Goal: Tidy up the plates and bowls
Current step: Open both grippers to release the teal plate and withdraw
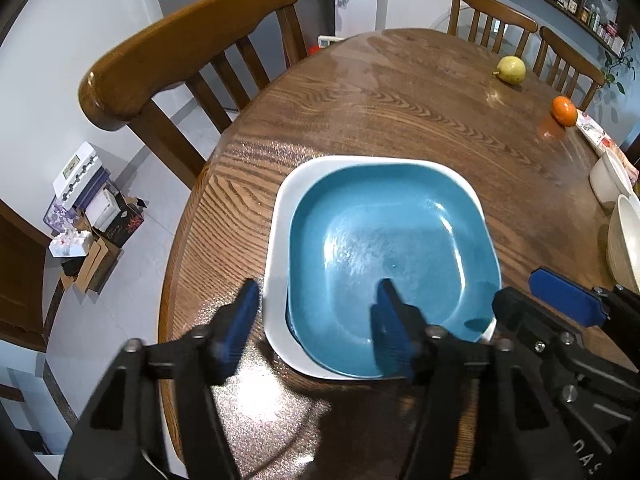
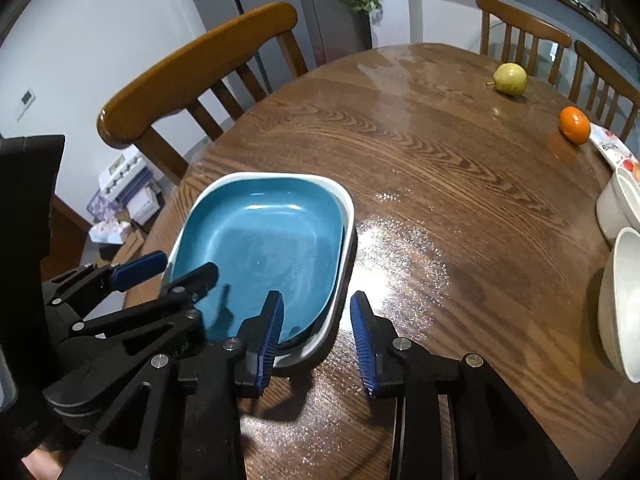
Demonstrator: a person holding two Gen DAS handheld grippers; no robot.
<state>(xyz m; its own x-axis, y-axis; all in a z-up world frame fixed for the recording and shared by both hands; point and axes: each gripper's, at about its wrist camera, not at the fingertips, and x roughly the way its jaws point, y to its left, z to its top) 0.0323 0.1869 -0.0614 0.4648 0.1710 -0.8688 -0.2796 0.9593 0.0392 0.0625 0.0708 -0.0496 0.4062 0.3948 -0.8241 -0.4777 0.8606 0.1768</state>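
— Plates: where are they on the tabletop [image 1: 360, 92]?
— Near its edge, by a wooden chair [image 1: 188, 44]. The blue plate [image 1: 392, 240] sits nested in the white plate [image 1: 276, 248].
— And the bowls?
— Two white bowls [image 2: 618, 280] stand well apart, at the right side.
— The jaws?
— Left gripper [image 1: 316, 320]: open wide, straddling the plates' near-left rim, pads clear. Right gripper [image 2: 316, 336]: partly open around the near-right rim, gripping nothing.
— Smaller things?
— A pear [image 2: 510, 78] and an orange [image 2: 575, 119], far across.
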